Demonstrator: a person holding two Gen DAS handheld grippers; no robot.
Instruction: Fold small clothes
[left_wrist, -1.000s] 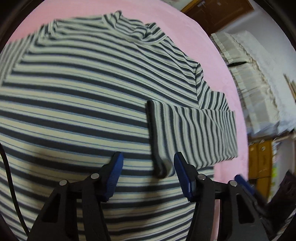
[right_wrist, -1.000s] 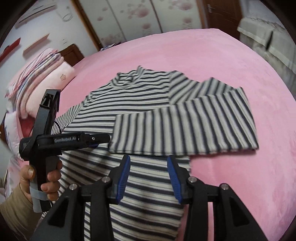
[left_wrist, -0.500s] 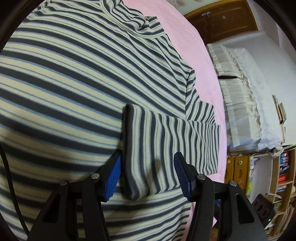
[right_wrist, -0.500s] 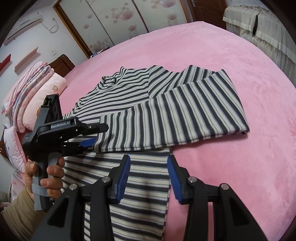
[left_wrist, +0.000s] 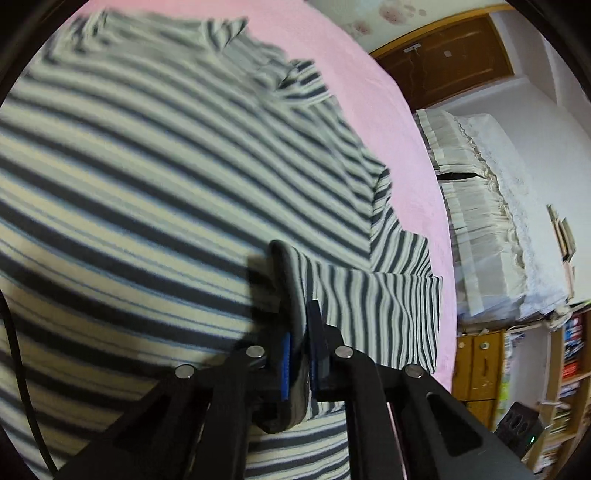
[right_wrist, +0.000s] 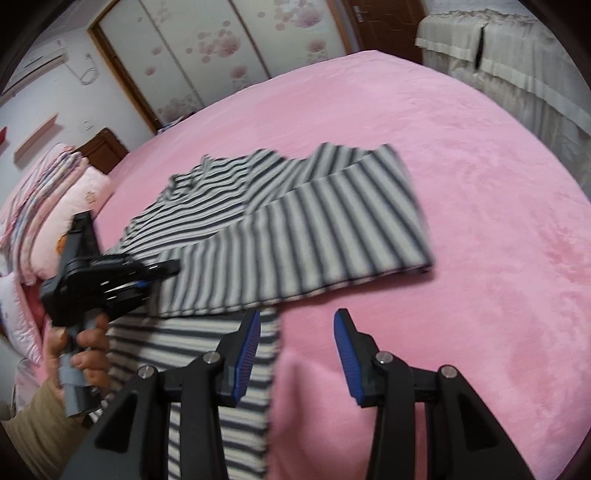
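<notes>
In the right wrist view, at far left, a hand (right_wrist: 86, 350) holds the left tongs (right_wrist: 162, 271), whose jaws have just snapped closed and now pinch the cuff end of the folded sleeve (left_wrist: 373, 314). That sleeve lies across the chest of the striped shirt (right_wrist: 207, 206), which is spread flat on the pink bed (right_wrist: 461, 192). Further right, the right tongs (right_wrist: 295, 354) hang open and empty above the shirt's side edge, one pad (right_wrist: 245, 352) over the stripes, the other over bare pink cover.
</notes>
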